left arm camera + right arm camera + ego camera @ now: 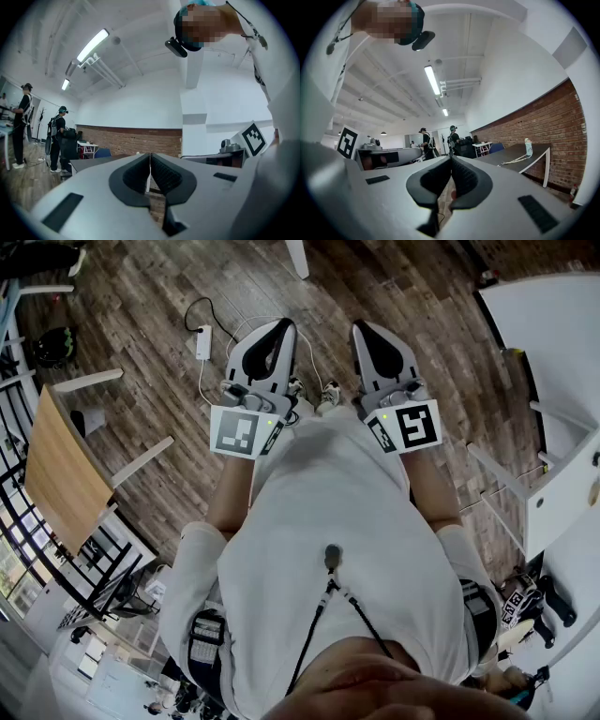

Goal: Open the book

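Left gripper (279, 330): jaws closed pad to pad, nothing between them, as its own view confirms (150, 160). Right gripper (364, 330): jaws likewise closed on nothing (451, 162). Both units are held side by side, slightly apart, in front of the person's white shirt (328, 512), tips pointing away from the body over the wooden floor (159, 306). No view shows the book. On the floor just beyond the left gripper lies a white power strip (202, 341) with a trailing cable. A light wooden table (58, 474) stands well to the left beside a black railing (66, 563); a white table (553, 324) stands to the right. A black cord with a small microphone (332, 557) hangs down the shirt. The left gripper view looks toward a brick wall (131, 138), with two standing people (58, 136) at far left under a ceiling strip light (93, 44). The right gripper view shows a dark tabletop (520, 155) carrying a pale bottle-like item (528, 146), too small to identify.
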`<state>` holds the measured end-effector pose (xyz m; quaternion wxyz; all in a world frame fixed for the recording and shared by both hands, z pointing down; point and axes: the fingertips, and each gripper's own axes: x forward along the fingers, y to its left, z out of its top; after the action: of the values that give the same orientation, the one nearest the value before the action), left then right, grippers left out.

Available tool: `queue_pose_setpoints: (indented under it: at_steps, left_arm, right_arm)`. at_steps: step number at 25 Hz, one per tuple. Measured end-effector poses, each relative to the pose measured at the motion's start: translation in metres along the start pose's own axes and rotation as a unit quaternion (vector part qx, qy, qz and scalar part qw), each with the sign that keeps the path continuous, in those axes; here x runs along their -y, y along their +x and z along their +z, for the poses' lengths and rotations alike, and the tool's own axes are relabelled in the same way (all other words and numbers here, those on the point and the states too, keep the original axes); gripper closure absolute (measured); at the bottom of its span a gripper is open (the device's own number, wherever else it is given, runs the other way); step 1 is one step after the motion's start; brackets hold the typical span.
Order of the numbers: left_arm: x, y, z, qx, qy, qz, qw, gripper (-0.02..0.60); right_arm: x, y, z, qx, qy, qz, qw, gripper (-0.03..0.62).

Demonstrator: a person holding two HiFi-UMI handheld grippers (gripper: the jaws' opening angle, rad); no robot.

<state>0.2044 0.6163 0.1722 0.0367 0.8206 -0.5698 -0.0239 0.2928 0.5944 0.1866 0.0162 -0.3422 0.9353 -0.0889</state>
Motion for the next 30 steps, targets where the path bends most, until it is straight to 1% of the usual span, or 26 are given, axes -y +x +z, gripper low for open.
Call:
queue_pose_setpoints:
  at_steps: [3,6,9,12,14,16,19,20,23,26,30]
  left_arm:
    - [0.003,-0.010,-0.006,0.005,-0.002,-0.007,1.0000,0.555]
    - [0.005,-0.030,-0.008,0.004,-0.010,-0.010,0.9999,0.555]
    - [-0.006,-0.047,-0.004,0.008,-0.014,-0.001,0.9999,0.555]
    - [-0.016,-0.059,0.000,0.023,-0.034,0.010,0.9991,0.555]
    - [-0.017,-0.066,-0.009,0.027,-0.048,0.015,0.9984,0.555]
    - [-0.014,-0.069,-0.009,0.027,-0.042,0.014,0.9986,0.555]
    - [-0.009,-0.071,-0.004,0.018,-0.020,0.002,0.9996,0.557]
    - [-0.009,-0.071,-0.002,0.018,-0.019,-0.002,0.9996,0.557]
    - [-0.012,-0.072,0.002,0.026,-0.029,-0.014,0.9991,0.558]
    - [-0.018,-0.073,0.005,0.038,-0.027,-0.020,0.9987,0.558]
    - [-0.036,-0.083,0.008,0.048,-0.034,-0.022,0.9980,0.558]
  right_arm:
    - [-0.012,-0.006,-0.009,0.002,-0.015,0.002,1.000,0.559]
    - [-0.025,-0.009,-0.016,-0.002,-0.008,-0.004,1.000,0.558]
    - [-0.043,-0.007,-0.015,0.002,-0.008,0.000,1.000,0.558]
    - [-0.052,-0.008,-0.015,0.004,-0.008,0.003,1.000,0.559]
    - [-0.053,-0.009,-0.019,0.003,-0.005,0.003,1.000,0.558]
    - [-0.055,-0.012,-0.021,0.001,-0.005,0.001,1.000,0.559]
    - [-0.061,-0.014,-0.018,0.003,-0.011,-0.004,1.000,0.558]
    - [-0.063,-0.014,-0.016,0.005,-0.013,-0.006,1.000,0.559]
    - [-0.069,-0.012,-0.010,0.009,-0.022,-0.010,1.000,0.559]
    - [-0.074,-0.010,-0.005,0.015,-0.027,-0.017,0.999,0.558]
    - [-0.091,0.002,-0.002,0.019,-0.028,-0.017,0.999,0.559]
